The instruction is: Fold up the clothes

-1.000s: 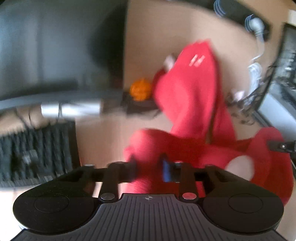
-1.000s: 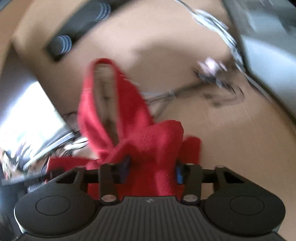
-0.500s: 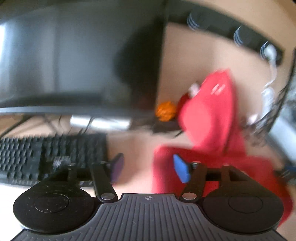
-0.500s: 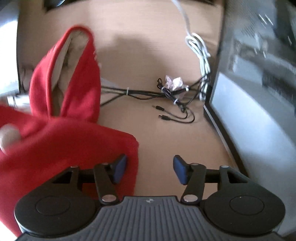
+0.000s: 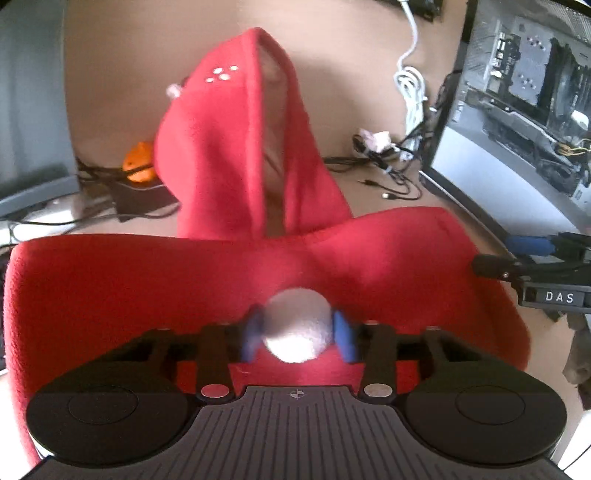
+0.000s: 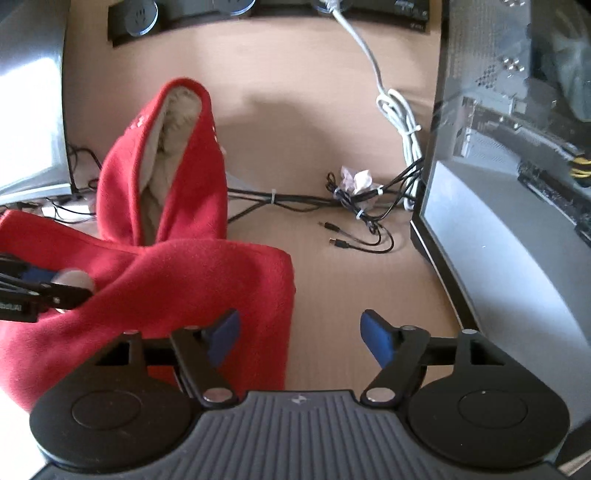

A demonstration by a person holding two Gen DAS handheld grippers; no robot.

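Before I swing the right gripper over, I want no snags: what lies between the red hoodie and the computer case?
In the right wrist view, bare desk nearest the gripper; farther back, black cables lie there.

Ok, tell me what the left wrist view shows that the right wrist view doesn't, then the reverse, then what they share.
Only the left wrist view shows the left gripper head-on, its blue pads either side of a white pompom on the red hooded garment, plus an orange object behind the hood.

Only the right wrist view shows the right gripper open over bare desk, and the power strip at the desk's far edge.

Both show the garment with its hood standing up, the cable tangle, the white cord and the open computer case.
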